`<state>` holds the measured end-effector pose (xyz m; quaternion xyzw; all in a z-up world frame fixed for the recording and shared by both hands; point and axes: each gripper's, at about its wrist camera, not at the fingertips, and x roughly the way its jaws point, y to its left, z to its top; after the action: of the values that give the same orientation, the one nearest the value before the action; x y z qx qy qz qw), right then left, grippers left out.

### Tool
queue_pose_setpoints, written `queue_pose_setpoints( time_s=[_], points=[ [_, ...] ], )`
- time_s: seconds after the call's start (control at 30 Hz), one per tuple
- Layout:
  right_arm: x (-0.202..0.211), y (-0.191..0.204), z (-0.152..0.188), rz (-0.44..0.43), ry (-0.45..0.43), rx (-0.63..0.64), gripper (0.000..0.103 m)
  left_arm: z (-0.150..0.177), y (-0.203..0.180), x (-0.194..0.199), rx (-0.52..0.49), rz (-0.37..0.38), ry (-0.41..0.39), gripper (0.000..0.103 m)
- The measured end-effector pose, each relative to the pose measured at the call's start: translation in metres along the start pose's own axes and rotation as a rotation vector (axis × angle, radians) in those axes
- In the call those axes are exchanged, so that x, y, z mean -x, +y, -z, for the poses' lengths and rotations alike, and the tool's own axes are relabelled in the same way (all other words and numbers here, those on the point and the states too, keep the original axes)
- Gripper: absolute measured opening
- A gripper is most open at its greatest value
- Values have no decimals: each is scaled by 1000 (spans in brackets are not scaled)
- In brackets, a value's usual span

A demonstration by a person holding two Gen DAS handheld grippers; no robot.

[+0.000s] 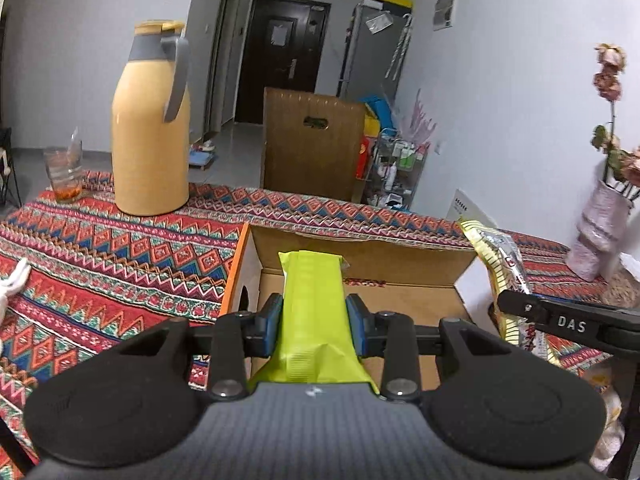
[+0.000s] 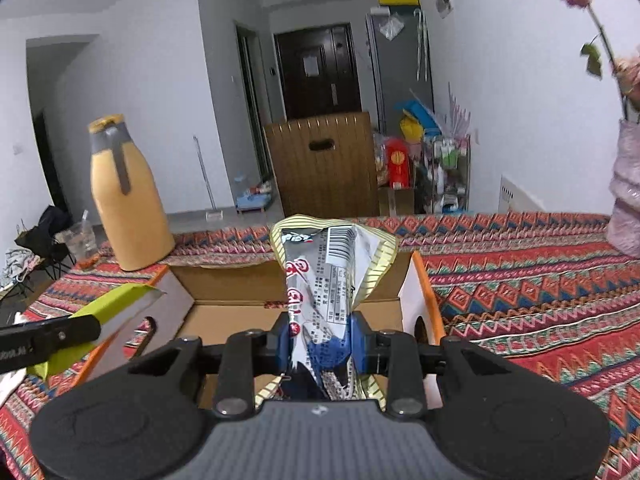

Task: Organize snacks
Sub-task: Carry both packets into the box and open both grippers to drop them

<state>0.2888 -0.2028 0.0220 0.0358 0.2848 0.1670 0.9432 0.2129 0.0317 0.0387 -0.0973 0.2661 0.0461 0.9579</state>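
Lime-green wrapper (image 1: 314,312) clamped in the left gripper (image 1: 314,318), striped snack packet (image 2: 332,300) pinched in the right gripper (image 2: 322,340), both pointing lengthwise away from the hands. The open cardboard box (image 1: 360,258) on the patterned tablecloth (image 1: 120,248) sits directly ahead and below both, so either hand looks equally close for a drop-in.

White walls (image 2: 160,92), dark door (image 2: 320,68) at far end, grey tiled floor (image 1: 236,148), wooden chair (image 1: 312,144) at table's far edge, grey fridge (image 2: 404,68)
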Motion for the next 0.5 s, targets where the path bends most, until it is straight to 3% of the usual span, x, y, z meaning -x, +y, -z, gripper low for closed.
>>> queue_pose_setpoints(
  time_s=[0.27,0.5],
  points=[
    [-48,-2,5,1,81,6,29,15,8,-38,10,-11,72,35],
    [-63,2,17,9,143,26,30,23,13,-48,7,4,103,35]
  ],
)
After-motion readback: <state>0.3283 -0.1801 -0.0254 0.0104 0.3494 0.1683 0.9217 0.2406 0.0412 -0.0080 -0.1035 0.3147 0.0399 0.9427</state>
